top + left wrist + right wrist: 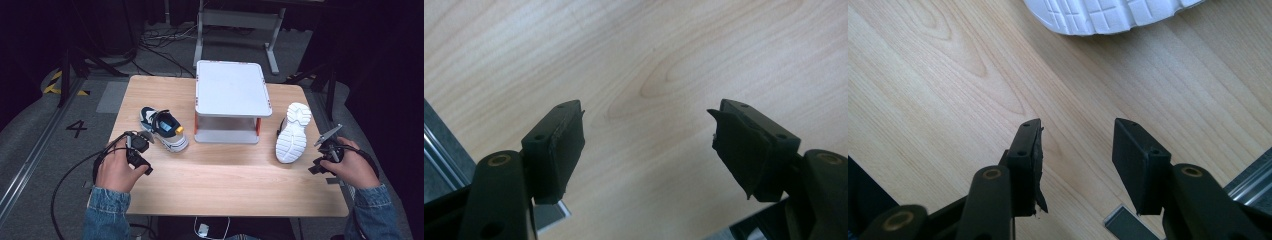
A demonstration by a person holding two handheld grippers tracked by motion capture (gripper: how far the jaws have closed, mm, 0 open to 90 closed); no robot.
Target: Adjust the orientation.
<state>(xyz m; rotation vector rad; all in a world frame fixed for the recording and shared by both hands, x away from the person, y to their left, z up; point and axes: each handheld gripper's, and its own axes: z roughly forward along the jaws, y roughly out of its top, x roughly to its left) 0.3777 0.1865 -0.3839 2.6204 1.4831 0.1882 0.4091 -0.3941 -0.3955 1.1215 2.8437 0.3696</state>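
Left tool (646, 145) released, right tool (1075, 160) released; white shoe (293, 132) on side, toe toward person.

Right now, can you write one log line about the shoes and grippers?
left gripper open, empty | right gripper open, empty | blue shoe upright | white shoe on side

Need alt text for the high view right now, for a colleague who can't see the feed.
A person holds a left hand-held gripper and a right hand-held gripper over a wooden table, both empty. A blue-and-white sneaker stands left of a white two-tier shelf; a white sneaker lies sole-up to its right.
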